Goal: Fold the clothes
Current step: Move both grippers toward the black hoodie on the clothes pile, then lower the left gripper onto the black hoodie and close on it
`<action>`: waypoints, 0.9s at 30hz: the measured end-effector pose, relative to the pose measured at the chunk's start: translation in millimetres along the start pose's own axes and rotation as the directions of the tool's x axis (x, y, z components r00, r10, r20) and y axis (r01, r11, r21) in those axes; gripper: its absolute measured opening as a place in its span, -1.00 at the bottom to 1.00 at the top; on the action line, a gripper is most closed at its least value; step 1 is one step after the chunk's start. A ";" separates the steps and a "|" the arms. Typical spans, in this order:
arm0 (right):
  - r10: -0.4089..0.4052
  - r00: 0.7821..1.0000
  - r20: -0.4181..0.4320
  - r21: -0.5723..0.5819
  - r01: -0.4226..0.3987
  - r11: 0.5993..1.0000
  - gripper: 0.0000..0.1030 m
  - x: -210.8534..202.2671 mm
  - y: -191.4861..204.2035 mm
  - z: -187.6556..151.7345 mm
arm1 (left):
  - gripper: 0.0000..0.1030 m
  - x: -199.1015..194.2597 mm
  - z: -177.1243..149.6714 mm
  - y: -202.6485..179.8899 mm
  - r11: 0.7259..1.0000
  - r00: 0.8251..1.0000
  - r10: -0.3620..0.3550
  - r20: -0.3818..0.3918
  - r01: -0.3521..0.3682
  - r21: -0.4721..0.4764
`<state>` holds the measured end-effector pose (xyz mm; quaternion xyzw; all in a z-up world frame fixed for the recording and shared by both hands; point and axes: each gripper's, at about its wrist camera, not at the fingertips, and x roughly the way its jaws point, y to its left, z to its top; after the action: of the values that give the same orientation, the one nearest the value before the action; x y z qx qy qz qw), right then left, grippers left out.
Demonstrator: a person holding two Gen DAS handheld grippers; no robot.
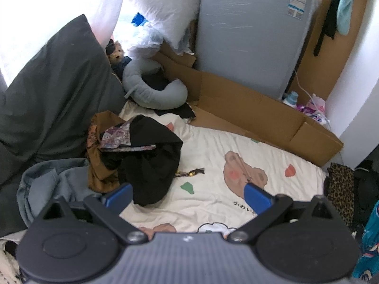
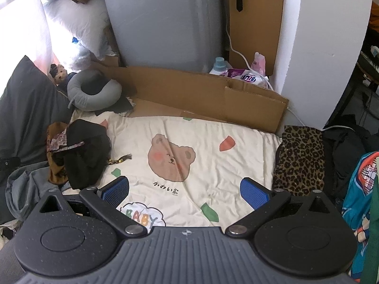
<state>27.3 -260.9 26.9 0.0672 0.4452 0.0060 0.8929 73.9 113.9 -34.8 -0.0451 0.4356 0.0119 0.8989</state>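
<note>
A big cream bed sheet (image 2: 201,137) with a bear face is spread over the bed, and a tall grey mattress (image 2: 163,21) is leaned behind a flat brown cardboard (image 2: 189,94). A messy pile of clothes (image 1: 142,156), black and brown, is heaped at the left side of the sheet, and a folded leopard cloth (image 2: 300,158) is laid at the right edge. The left tool (image 1: 187,194) and the right tool (image 2: 184,189) are held wide apart above the sheet with nothing gripped.

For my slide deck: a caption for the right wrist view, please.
Open right claw over a bear-print quilt, dark clothes pile left, leopard cloth right.
</note>
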 end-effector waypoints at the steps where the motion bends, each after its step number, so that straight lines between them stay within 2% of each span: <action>1: 0.005 1.000 0.003 0.002 -0.005 1.000 1.00 2.1 -0.8 2.1 | 0.97 2.8 0.9 2.2 1.000 1.000 0.000 -0.002 0.000 -0.007; 11: 0.022 1.000 0.004 -0.026 -0.022 0.999 1.00 33.8 -7.6 25.4 | 0.97 48.6 2.3 19.5 0.999 1.000 0.011 -0.020 -0.012 -0.031; 16: 0.044 0.999 -0.002 -0.094 -0.044 0.995 1.00 51.7 -3.6 36.1 | 0.96 75.6 1.7 31.0 0.998 0.999 0.022 -0.047 -0.025 -0.060; 27: 0.043 0.998 -0.054 -0.155 -0.051 0.987 1.00 102.4 -1.1 55.6 | 0.95 130.5 4.2 48.5 0.997 0.996 0.046 -0.076 -0.051 -0.065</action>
<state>133.4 -261.1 -21.4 0.0073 0.4643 0.0637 0.8834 155.2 160.2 -138.0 -0.0649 0.4693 0.0466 0.8794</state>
